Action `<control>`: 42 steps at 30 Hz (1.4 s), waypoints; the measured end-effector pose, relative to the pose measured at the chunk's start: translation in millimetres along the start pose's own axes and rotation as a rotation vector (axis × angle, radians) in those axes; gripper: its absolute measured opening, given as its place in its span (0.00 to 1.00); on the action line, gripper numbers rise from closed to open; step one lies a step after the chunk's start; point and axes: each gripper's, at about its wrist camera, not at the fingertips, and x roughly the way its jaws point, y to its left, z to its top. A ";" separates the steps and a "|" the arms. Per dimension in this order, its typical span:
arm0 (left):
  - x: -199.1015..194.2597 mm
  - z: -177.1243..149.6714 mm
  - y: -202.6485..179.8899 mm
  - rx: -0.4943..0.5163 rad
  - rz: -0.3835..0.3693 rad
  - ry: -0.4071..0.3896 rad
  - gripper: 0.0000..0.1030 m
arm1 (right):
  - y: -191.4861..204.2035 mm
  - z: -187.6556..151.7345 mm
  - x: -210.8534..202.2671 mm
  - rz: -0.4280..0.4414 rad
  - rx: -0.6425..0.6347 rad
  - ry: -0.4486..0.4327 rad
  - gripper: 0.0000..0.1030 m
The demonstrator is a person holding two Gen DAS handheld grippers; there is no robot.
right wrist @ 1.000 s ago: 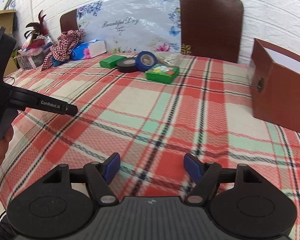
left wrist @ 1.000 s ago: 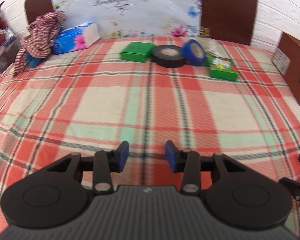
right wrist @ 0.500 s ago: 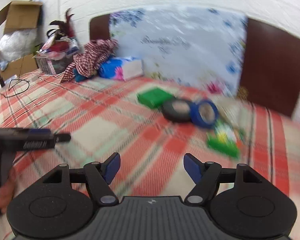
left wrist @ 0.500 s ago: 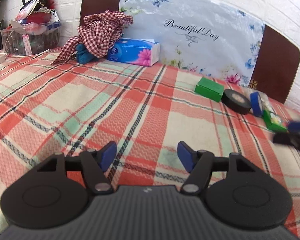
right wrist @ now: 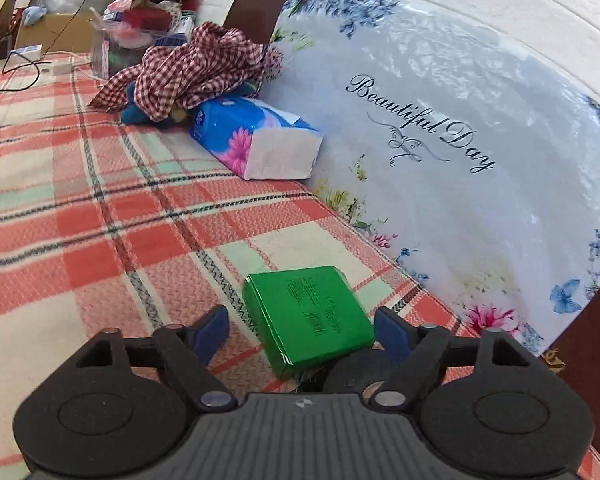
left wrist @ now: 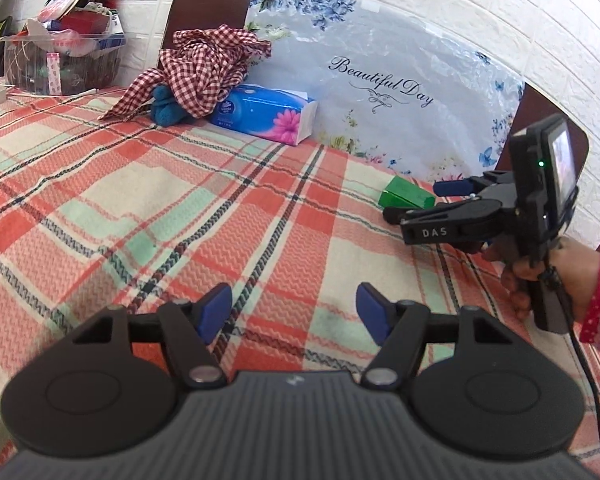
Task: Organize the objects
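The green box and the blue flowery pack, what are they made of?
The green box looks like thin printed cardboard: sharp folded edges, a slight sheen, small print and a barcode on top. The blue flowery pack seems to be soft plastic film around tissues: the wrap is glossy and wrinkled, and its white end is folded in. Neither can be told for sure from sight alone.

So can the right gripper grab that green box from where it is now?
Probably yes. The right gripper is open, one finger on either side of the green box, with nothing between them. A black tape roll lies just beside the box.
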 end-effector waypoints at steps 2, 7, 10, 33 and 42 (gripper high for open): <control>-0.3 0.1 -0.4 0.001 -0.001 -0.002 0.68 | -8.6 1.4 4.5 0.045 0.043 0.014 0.80; -0.4 -0.1 -0.7 0.002 0.001 -0.005 0.68 | -20.7 7.0 8.5 0.151 0.145 0.079 0.66; -1.0 -0.3 0.2 -0.007 0.005 -0.008 0.68 | -6.7 9.8 -3.6 0.186 0.104 0.099 0.65; 5.2 7.5 -23.9 0.127 0.027 0.079 0.70 | 10.4 -131.6 -290.7 -0.035 0.315 0.120 0.61; -148.6 219.4 -164.7 0.454 -0.245 -0.333 0.58 | -104.3 8.4 -383.0 -0.123 0.188 -0.212 0.61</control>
